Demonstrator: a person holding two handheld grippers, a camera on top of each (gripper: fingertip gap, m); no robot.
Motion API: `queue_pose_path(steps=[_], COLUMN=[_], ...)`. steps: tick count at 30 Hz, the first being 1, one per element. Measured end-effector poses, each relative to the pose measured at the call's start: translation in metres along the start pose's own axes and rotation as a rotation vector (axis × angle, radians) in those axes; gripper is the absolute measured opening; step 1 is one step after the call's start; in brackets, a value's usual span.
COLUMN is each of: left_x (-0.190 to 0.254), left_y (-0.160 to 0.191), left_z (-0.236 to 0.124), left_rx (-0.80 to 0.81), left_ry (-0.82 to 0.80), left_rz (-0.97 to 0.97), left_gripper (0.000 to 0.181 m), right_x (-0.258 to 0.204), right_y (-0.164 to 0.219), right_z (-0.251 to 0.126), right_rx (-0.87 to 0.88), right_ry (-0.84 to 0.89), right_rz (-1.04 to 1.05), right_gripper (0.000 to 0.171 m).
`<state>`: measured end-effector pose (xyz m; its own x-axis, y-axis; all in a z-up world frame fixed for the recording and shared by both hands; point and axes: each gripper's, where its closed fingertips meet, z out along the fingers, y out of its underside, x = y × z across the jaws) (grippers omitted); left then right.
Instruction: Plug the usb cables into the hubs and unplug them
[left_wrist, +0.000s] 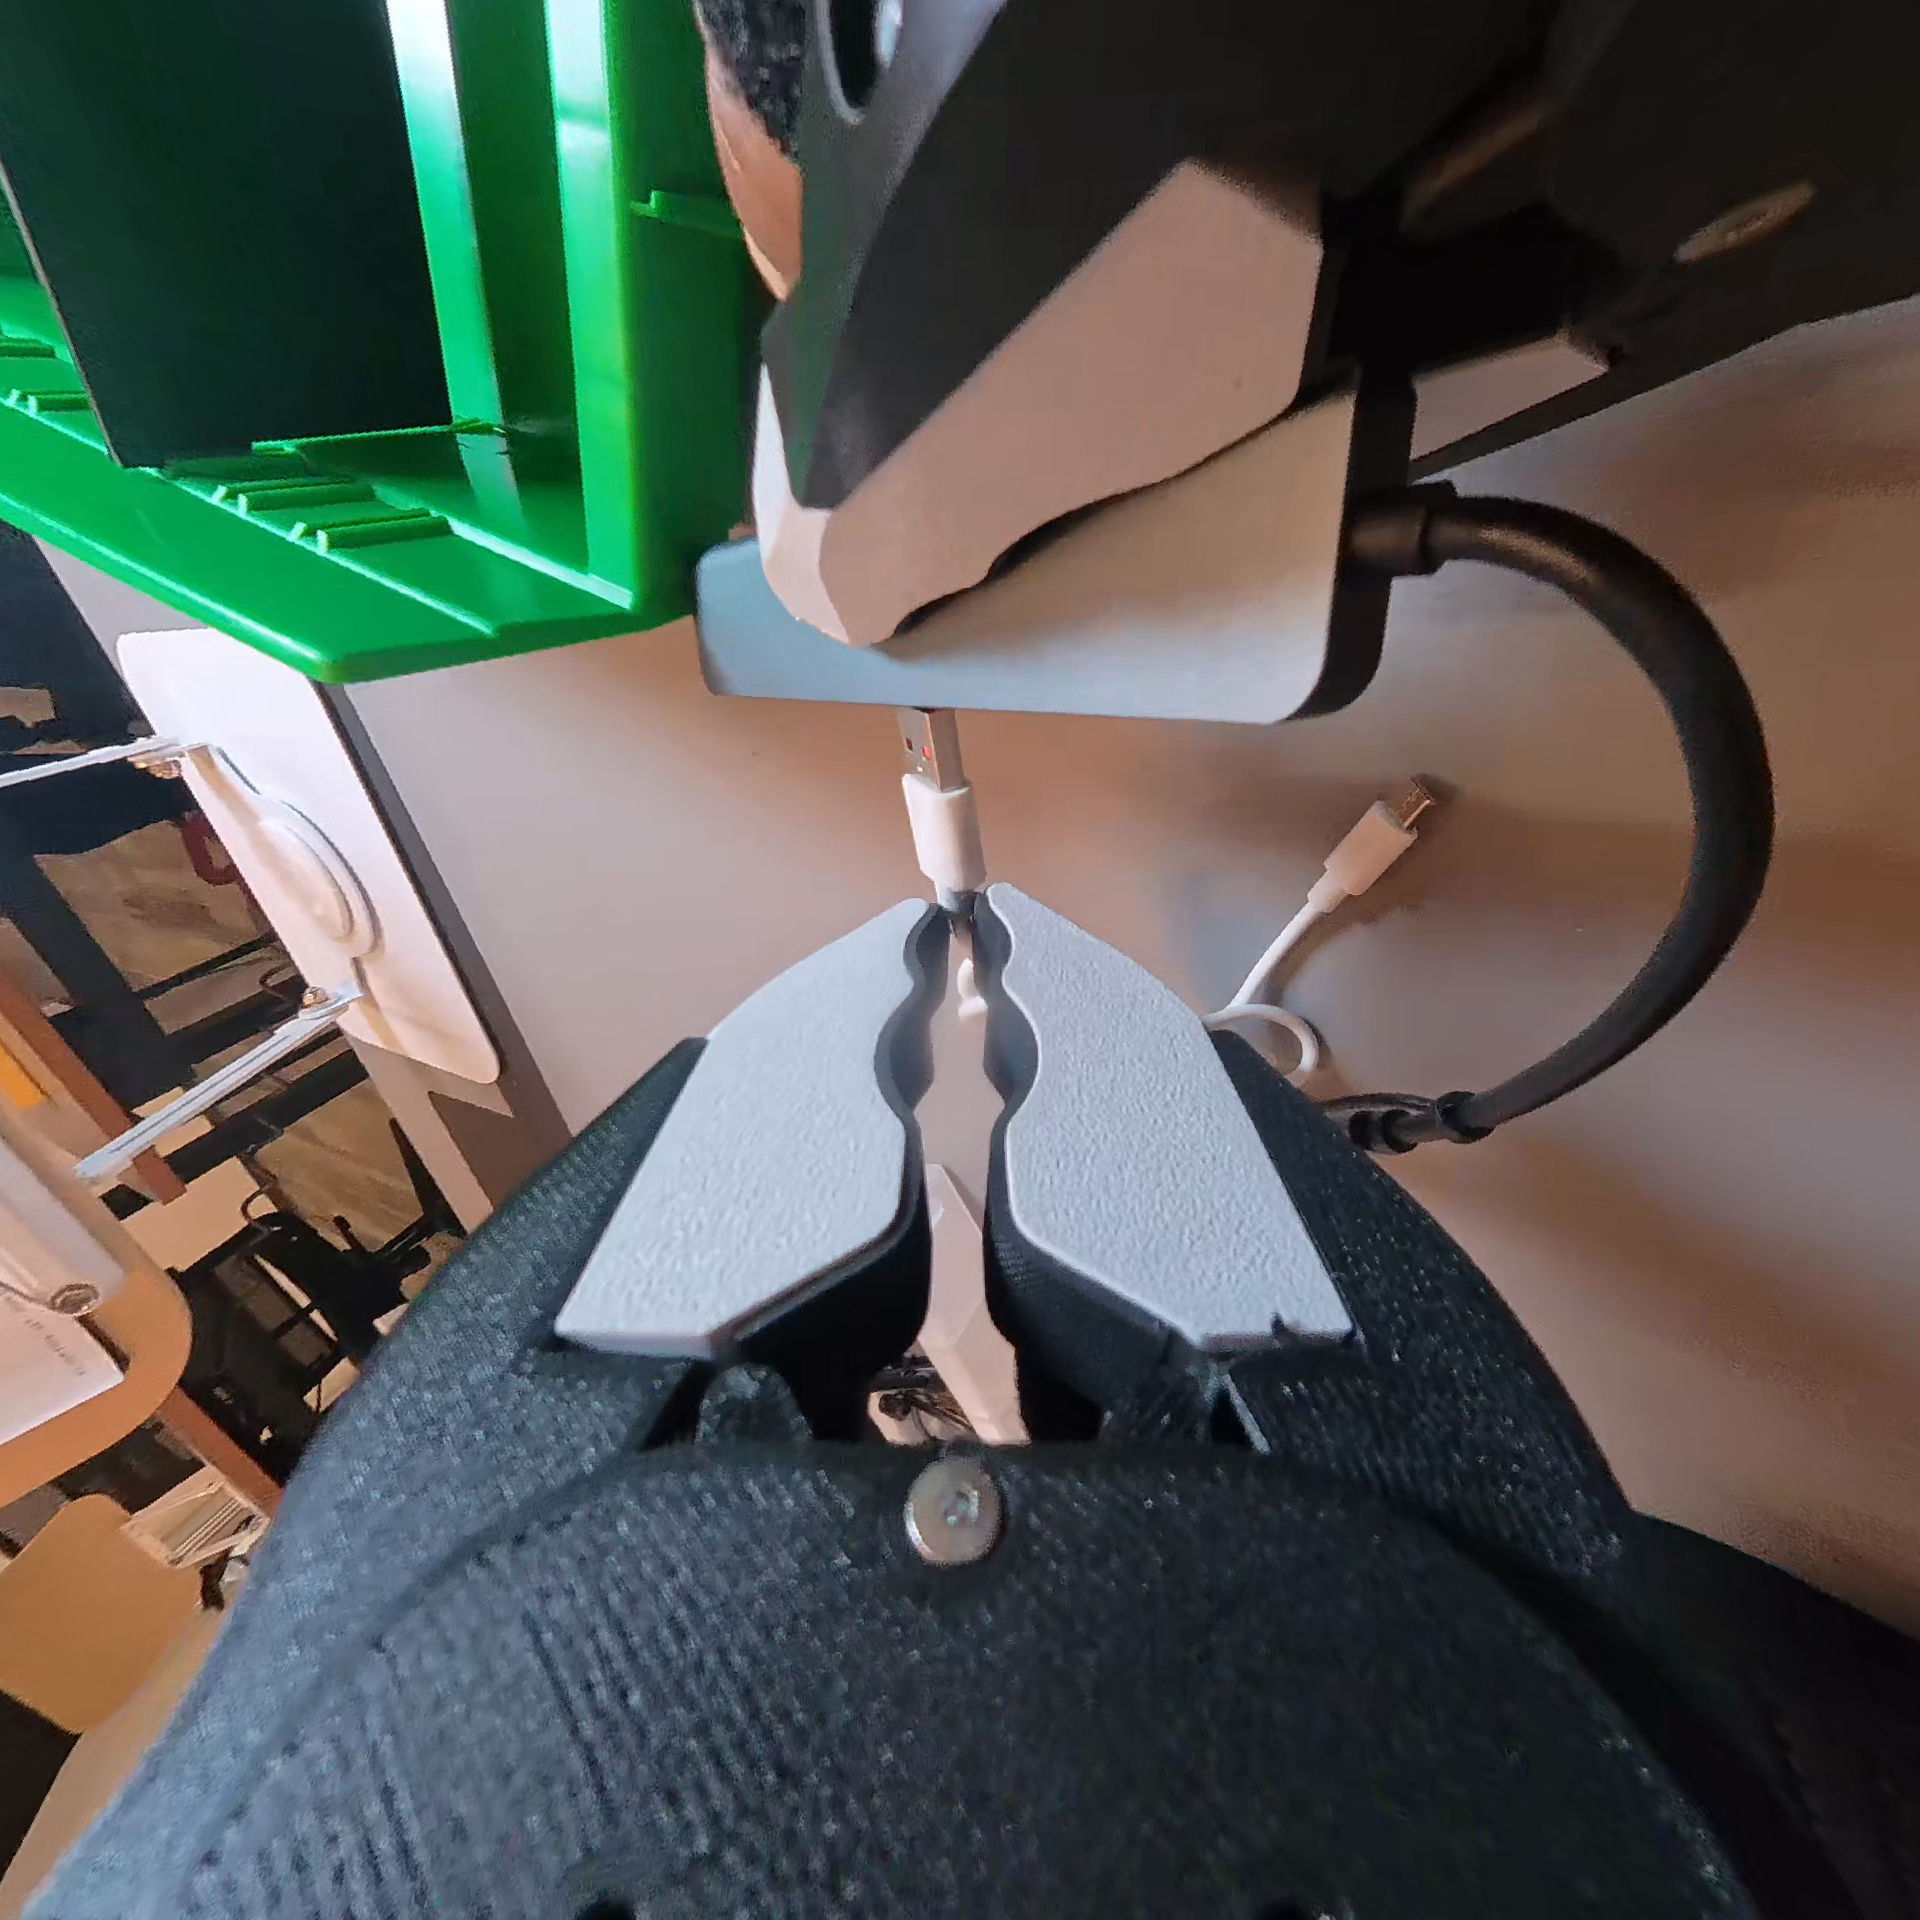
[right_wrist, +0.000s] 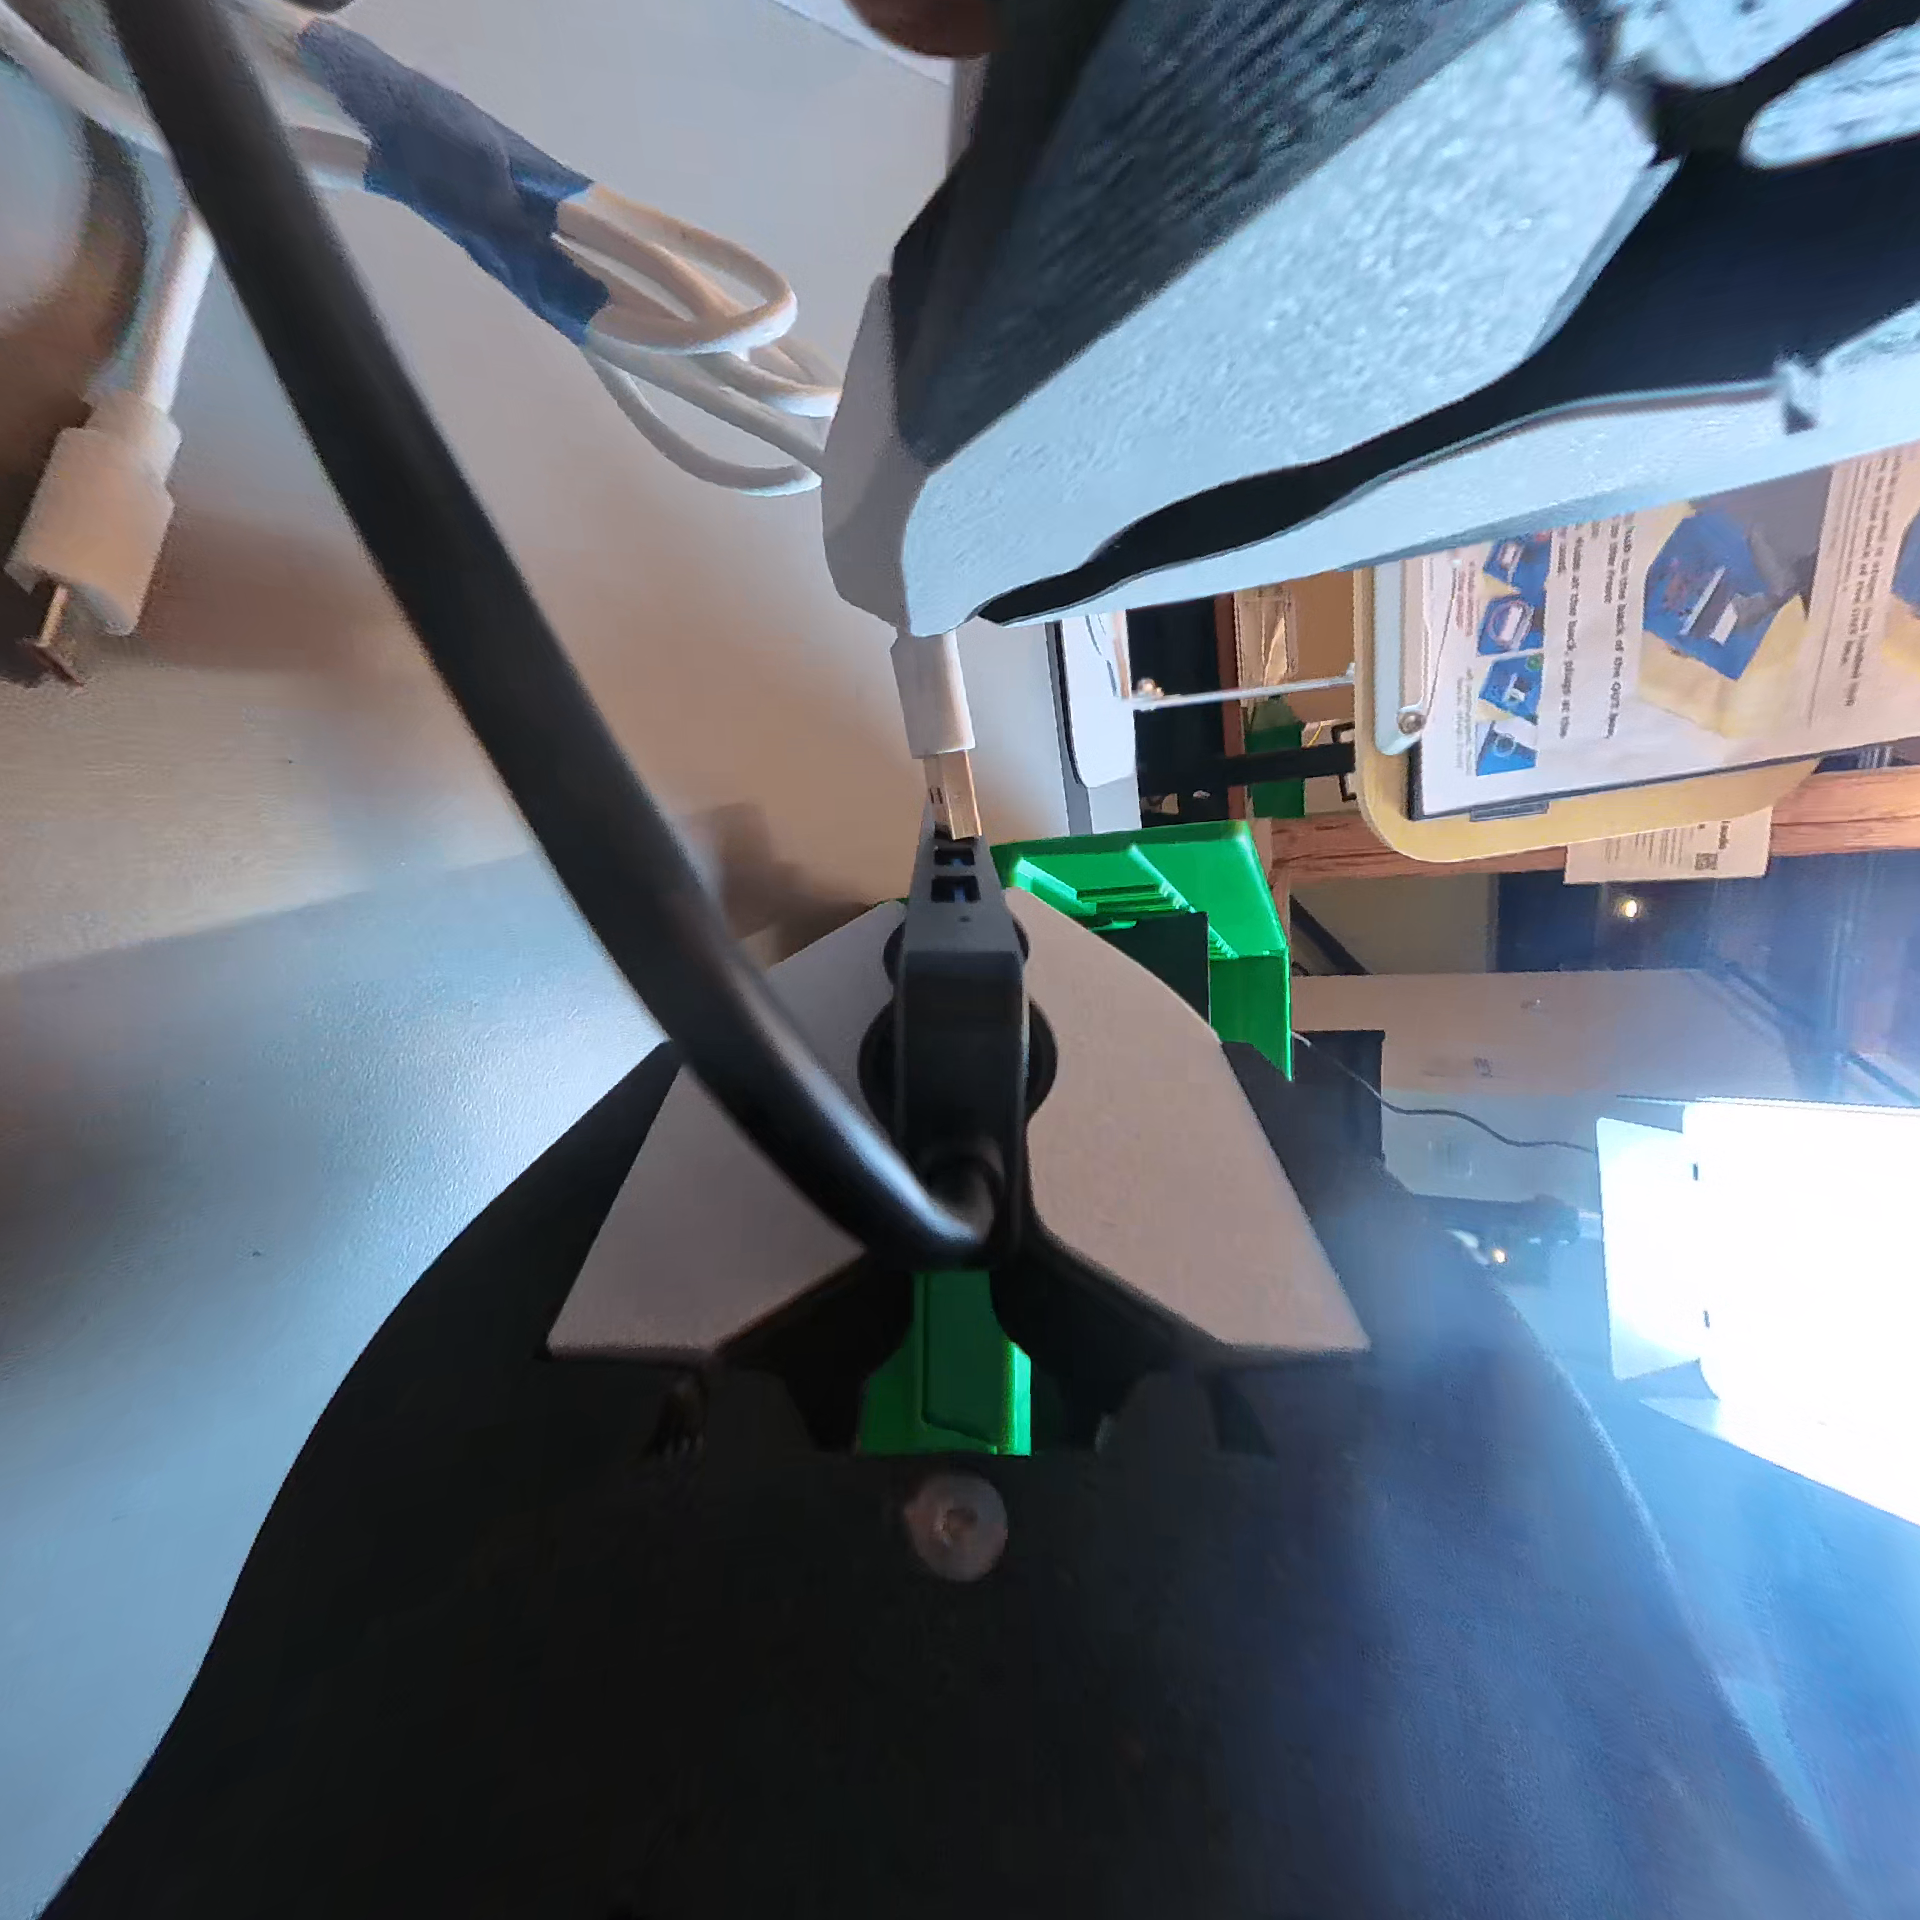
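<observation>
So right now I've got my left tongs (left_wrist: 954, 906) pinched shut on the tail end of the white USB-A cable plug (left_wrist: 943, 821), and my right tongs (right_wrist: 961, 914) clamped around the slim dark grey USB hub (right_wrist: 956, 997), both held up off the pale desk (left_wrist: 1195, 935). The metal tip of the plug sits right at the hub's port edge, touching or barely started in, but most of the metal shell shows, so I'd say it's not seated yet. Whether it's on its way in or out I can't tell. The hub's black cord (left_wrist: 1662, 831) loops off to the side. Another white cable connector (left_wrist: 1371, 842) lies loose on the desk, so there's probably more plugging left. A green plastic bin (left_wrist: 416, 364) sits behind.
</observation>
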<state>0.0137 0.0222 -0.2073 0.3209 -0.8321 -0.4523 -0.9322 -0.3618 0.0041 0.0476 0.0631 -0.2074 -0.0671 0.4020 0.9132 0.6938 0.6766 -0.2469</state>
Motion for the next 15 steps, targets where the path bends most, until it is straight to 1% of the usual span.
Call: queue_pose_path(steps=[4,11,15], left_x=[0.002,0.003,0.004], left_y=[0.006,0.012,0.013], left_z=[0.003,0.001,0.000], left_rx=[-0.054,-0.180,-0.224], left_ry=[-0.009,-0.002,0.015], left_rz=[0.029,0.087,0.102], left_gripper=[0.005,0.005,0.005], right_x=[-0.003,-0.003,-0.003], right_y=[-0.007,-0.010,-0.009], right_z=[-0.001,-0.001,-0.001], right_rx=[0.038,0.013,-0.017], right_ry=[-0.013,0.006,0.018], right_rz=[-0.002,-0.043,-0.047], right_gripper=[0.010,0.010,0.010])
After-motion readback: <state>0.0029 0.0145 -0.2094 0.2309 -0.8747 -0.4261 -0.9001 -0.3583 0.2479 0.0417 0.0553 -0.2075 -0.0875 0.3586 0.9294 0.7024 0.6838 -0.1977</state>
